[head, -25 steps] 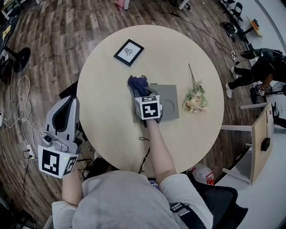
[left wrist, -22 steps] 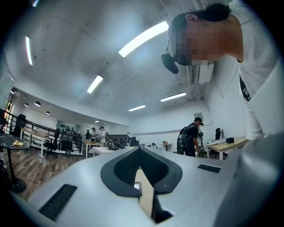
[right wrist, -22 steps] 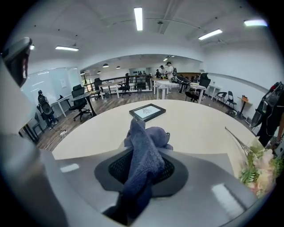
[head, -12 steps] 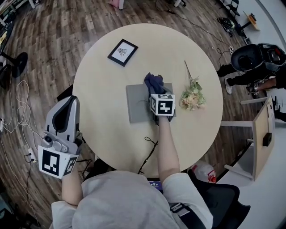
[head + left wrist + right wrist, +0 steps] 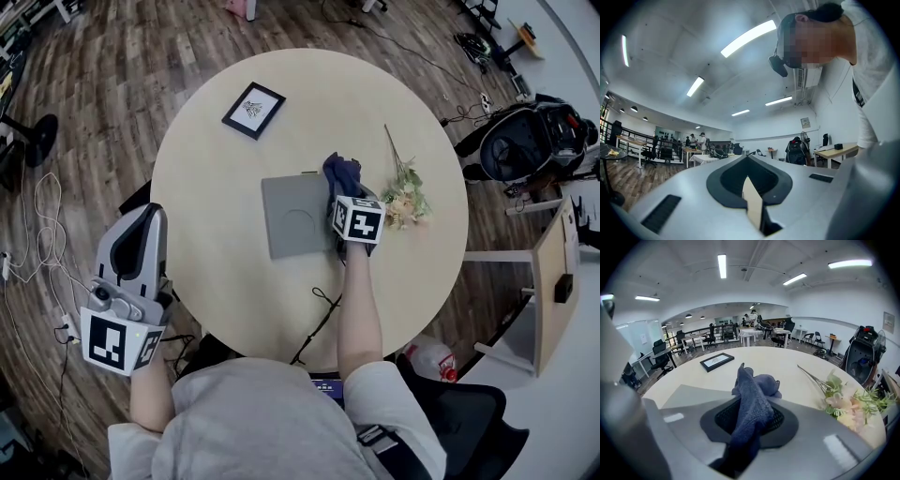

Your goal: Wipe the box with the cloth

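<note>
A flat grey box lies near the middle of the round table. My right gripper is shut on a dark blue cloth and sits at the box's right edge, with the cloth bunched over that edge. In the right gripper view the cloth hangs between the shut jaws of the right gripper, and the box shows to the left. My left gripper is held off the table at the left, jaws together. The left gripper view shows only that gripper, pointing up at the room and ceiling.
A black picture frame lies at the table's far left. A bunch of flowers rests just right of the cloth. A thin black cable crosses the table's near edge. A backpack stands on the floor to the right.
My right gripper has dragged the cloth from the box's left part across to its right edge. The left gripper has stayed where it was.
</note>
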Motion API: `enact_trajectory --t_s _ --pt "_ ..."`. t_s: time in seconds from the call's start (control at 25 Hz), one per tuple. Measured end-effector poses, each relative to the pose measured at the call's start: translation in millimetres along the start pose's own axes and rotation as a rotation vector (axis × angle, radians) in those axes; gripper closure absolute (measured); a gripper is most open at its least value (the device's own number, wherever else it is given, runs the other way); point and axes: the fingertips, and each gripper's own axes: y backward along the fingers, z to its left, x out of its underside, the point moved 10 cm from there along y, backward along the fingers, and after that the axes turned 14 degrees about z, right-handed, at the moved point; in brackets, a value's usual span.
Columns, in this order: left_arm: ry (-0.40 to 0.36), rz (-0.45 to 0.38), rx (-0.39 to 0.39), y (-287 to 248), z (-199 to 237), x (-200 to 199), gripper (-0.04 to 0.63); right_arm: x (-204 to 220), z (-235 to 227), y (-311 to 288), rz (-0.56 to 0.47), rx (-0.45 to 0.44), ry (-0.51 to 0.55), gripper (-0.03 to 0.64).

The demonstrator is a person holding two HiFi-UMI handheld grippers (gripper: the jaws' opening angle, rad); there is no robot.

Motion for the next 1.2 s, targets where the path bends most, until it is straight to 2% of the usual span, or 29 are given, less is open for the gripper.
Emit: enact_trajectory --t_s 0.48,0.72,1.2 --pt "-0.003 0.007 0.027 9 0 0 0.592 2 -6 5 0.038 0.033 0.019 0.523" --pt "-0.013 0.015 0.044 16 -1 0 0.592 -1 -10 8 0.090 0.041 0.062 0.523" --pt "-0.023 0.000 0.050 35 -2 -3 0.592 14 -25 24 0.110 0.080 0.026 0.523"
